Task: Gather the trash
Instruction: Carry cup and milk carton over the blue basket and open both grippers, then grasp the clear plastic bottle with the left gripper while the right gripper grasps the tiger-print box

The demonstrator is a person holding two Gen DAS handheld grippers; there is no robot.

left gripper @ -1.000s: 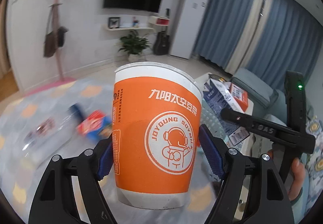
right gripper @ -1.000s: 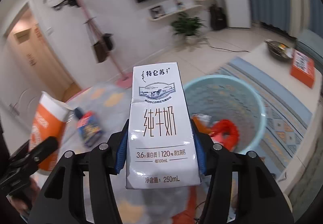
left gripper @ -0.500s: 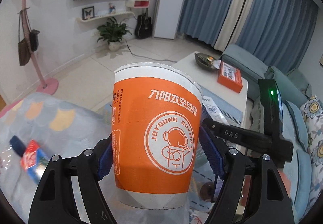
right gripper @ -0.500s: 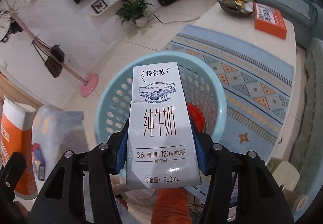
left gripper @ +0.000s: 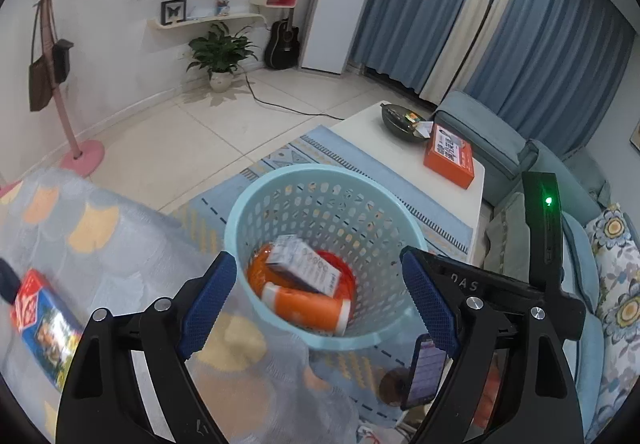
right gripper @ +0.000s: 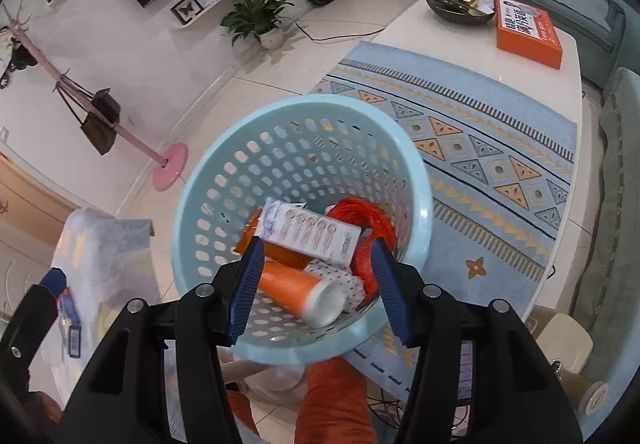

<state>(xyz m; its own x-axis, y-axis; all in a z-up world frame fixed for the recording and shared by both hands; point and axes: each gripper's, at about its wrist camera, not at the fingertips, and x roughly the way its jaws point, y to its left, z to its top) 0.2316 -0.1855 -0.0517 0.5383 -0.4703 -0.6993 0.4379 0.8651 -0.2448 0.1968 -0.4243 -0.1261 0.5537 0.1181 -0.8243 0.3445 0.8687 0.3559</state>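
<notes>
Basket (right gripper: pixel 416 180) trash below empty fingers (right gripper: pixel 248 280)

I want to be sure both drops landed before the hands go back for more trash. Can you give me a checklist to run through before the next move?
1. Orange paper cup lying inside the light blue perforated plastic basket: ok.
2. White milk carton inside the basket, on top of the cup: ok.
3. Left gripper jaws opening, nothing between them: ok.
4. Right gripper empty, pads apart above the basket: ok.
5. Trash remaining: red and blue snack packet on the pale patterned cloth to the left: not ok, uncollected.
6. Other loose trash on the cloth beyond the frame: cannot tell.
</notes>
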